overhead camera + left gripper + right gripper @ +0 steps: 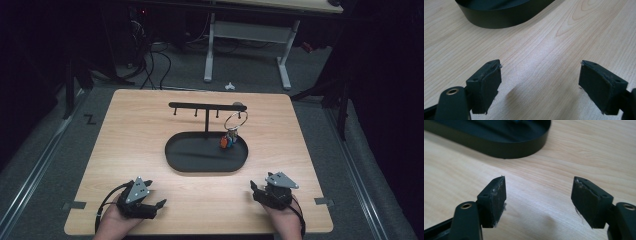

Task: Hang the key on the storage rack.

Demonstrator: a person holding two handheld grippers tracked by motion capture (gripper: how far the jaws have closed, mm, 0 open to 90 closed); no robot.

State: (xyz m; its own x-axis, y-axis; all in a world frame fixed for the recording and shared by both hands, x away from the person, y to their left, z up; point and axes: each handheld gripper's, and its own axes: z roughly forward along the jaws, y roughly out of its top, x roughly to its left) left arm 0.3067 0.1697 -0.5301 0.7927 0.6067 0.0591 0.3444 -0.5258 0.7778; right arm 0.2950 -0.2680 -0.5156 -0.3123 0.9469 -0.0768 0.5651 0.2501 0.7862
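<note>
A black oval tray [190,161] lies mid-table, with a black T-shaped hook stand [206,106] rising from its back. A large metal key ring [235,120] hangs at the stand's right end, and small orange and blue charms [227,141] dangle from it over the tray. My left gripper [155,207] rests near the front left edge, held by a hand, jaws open and empty. At the front right my right gripper [253,189] is likewise open and empty. The tray's wall [499,21] lies ahead of the left gripper [540,72], and the tray's end [506,147] ahead of the right gripper [539,188].
The light wooden table [125,135] has bare surface around the tray. Tape tabs sit at its front corners [74,205]. Beyond the far edge stand a white desk frame [247,45] and cables on the grey floor.
</note>
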